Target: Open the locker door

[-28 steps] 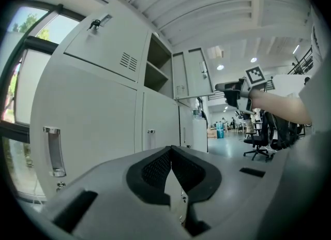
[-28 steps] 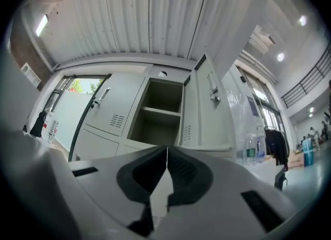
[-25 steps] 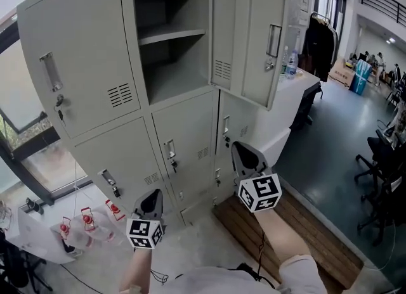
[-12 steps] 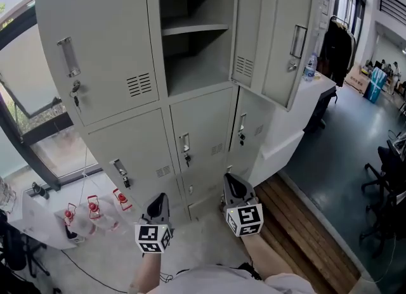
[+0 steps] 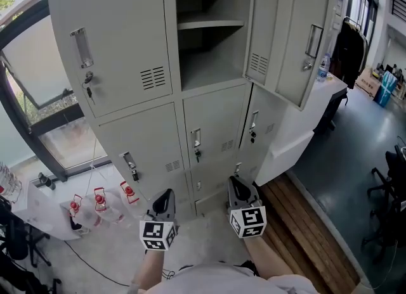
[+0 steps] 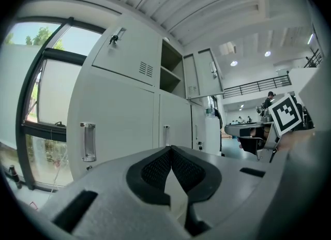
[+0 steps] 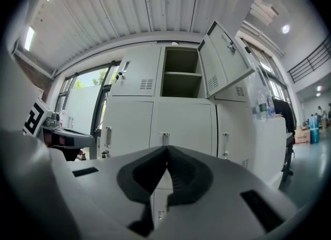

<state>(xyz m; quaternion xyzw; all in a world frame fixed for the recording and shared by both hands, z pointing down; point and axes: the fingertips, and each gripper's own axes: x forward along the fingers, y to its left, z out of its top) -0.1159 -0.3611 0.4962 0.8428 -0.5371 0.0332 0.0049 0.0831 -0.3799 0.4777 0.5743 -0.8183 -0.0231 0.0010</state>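
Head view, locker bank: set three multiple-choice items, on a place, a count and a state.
1. Where is the open compartment? A top row, middle column. B bottom row, left column. C middle row, right column.
2. How many locker doors stand open? A three. B none. C one.
3. The right gripper is: A open, empty. B shut, empty. C shut on a handle.
Key: 1 A, it gapes beside the closed top-left door. 2 C, only the open door hangs swung out. 3 B, its jaws meet with nothing between.
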